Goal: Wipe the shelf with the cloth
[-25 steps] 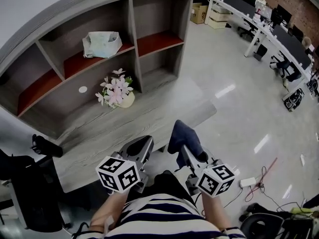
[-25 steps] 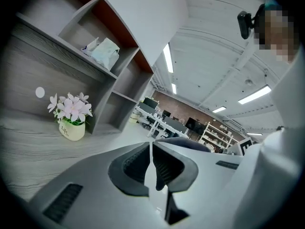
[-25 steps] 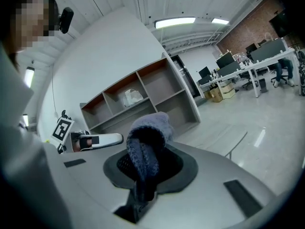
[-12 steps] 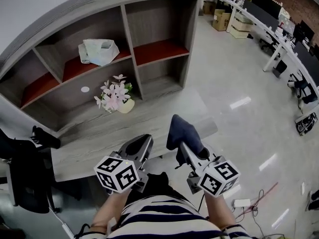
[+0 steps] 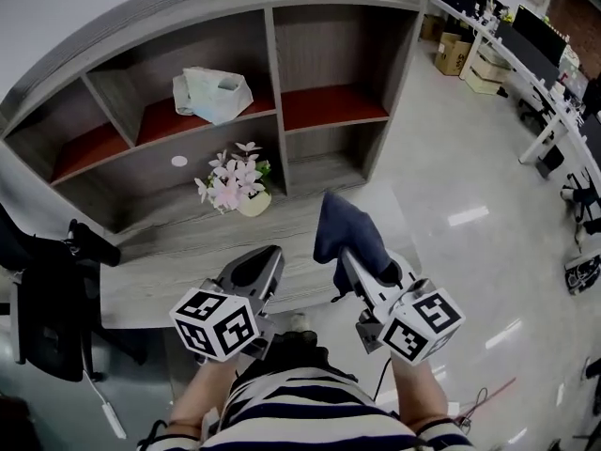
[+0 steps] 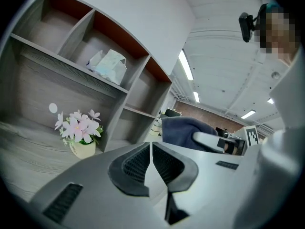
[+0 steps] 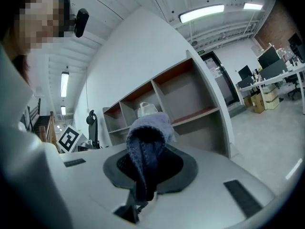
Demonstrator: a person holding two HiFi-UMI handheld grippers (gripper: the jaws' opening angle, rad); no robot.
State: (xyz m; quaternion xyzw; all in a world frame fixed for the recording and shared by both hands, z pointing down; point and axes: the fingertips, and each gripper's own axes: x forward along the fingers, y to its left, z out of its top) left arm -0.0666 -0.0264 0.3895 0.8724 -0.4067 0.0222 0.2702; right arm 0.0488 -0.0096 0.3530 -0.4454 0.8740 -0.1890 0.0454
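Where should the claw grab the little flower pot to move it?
Grip the flower pot around its round cream body, low down, coming in level from the front. It stands upright, and the pink flowers spread out over its top, so a grab from above would probably crush them.

One grey wooden shelf unit (image 5: 273, 69) with five open compartments in view, one dark blue cloth (image 5: 340, 225), two grippers, a left gripper (image 5: 268, 257) and a right gripper (image 5: 347, 259), one pot of pink flowers (image 5: 235, 180), one white plastic bag (image 5: 212, 93), one small white disc (image 5: 178, 161)
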